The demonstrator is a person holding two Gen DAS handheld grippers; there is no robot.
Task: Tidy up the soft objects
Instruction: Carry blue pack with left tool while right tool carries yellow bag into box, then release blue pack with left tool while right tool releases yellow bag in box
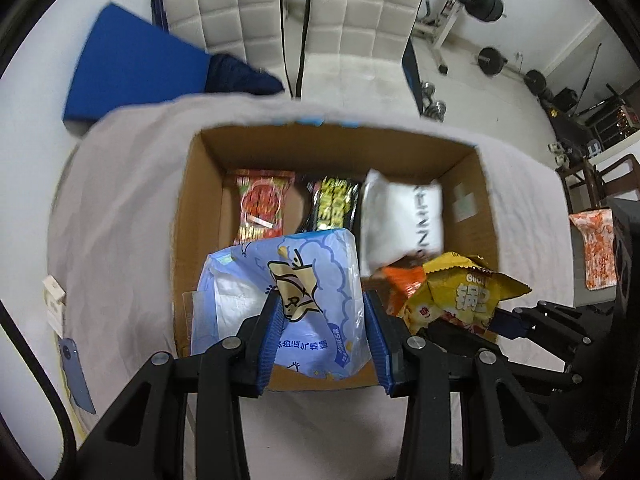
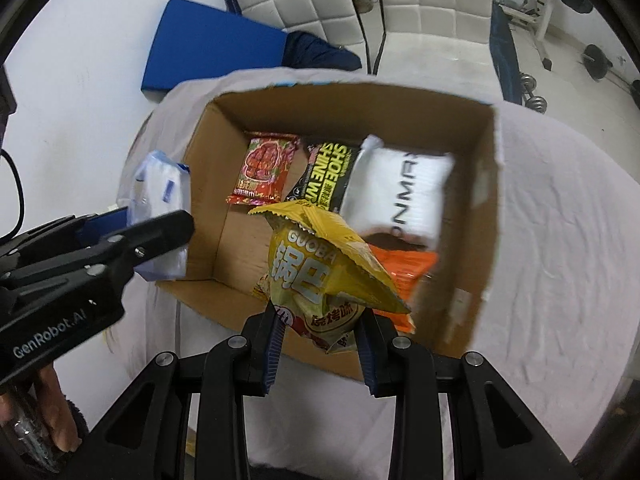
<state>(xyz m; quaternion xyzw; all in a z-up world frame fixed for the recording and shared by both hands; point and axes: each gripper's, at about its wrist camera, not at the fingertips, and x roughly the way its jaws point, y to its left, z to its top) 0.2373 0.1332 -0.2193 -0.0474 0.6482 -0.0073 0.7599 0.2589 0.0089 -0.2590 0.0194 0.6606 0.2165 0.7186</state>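
An open cardboard box (image 1: 200, 200) (image 2: 486, 200) stands on a cloth-covered table. My left gripper (image 1: 322, 304) is shut on a light blue soft pack (image 1: 288, 292) and holds it over the box's near left corner; that pack also shows in the right wrist view (image 2: 160, 184). My right gripper (image 2: 320, 320) is shut on a yellow snack bag (image 2: 320, 268) (image 1: 456, 292) above the box's near edge. Inside the box lie a red packet (image 2: 264, 168), a black shoe-wipes pack (image 2: 328, 176), a white pack (image 2: 400, 196) and an orange packet (image 2: 404, 268).
A pale cloth (image 2: 560, 240) covers the table. An orange-and-white packet (image 1: 596, 248) lies on it at the right. Two white padded chairs (image 1: 360, 12) and a blue pad (image 1: 132, 68) stand behind. A phone (image 1: 74, 368) lies at the left edge. Gym weights (image 1: 490, 60) sit on the floor.
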